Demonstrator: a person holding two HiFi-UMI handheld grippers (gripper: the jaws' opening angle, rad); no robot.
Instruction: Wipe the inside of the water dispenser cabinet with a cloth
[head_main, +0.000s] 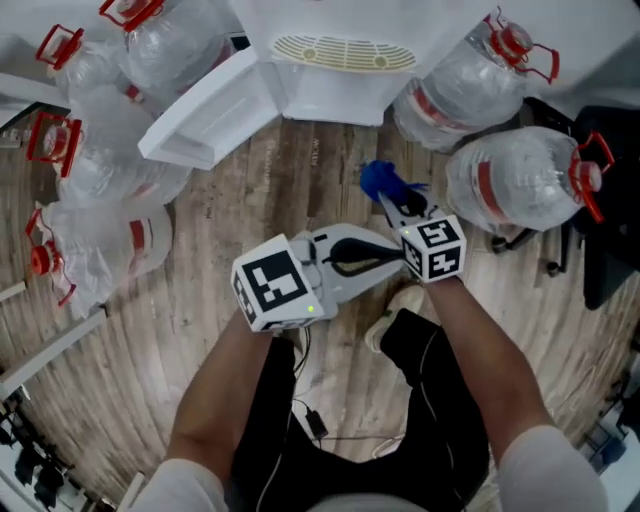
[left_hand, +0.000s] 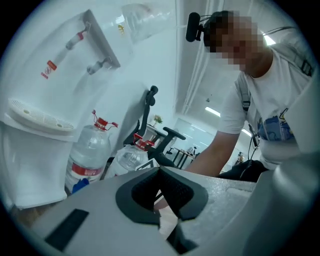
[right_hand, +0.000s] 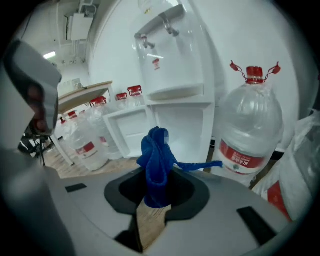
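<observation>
In the head view, the water dispenser (head_main: 340, 60) stands on the wooden floor (head_main: 200, 330) with its cabinet door (head_main: 205, 110) swung open. Large clear bottles (head_main: 510, 180) with red caps are grouped at both sides of it; I cannot tell whether they hold water. The right tongs (head_main: 392, 203) hold a blue cloth (head_main: 380, 180) in front of the dispenser, apart from it. The left tongs (head_main: 370, 262) lie just beside the right ones.

In the left gripper view, the pads meet at the tips, with nothing between them.

In the right gripper view, the jaws are closed on the bunched cloth (right_hand: 156, 160). Behind it is the open white cabinet (right_hand: 180, 132), with one upright bottle (right_hand: 247, 140) just beside.
</observation>
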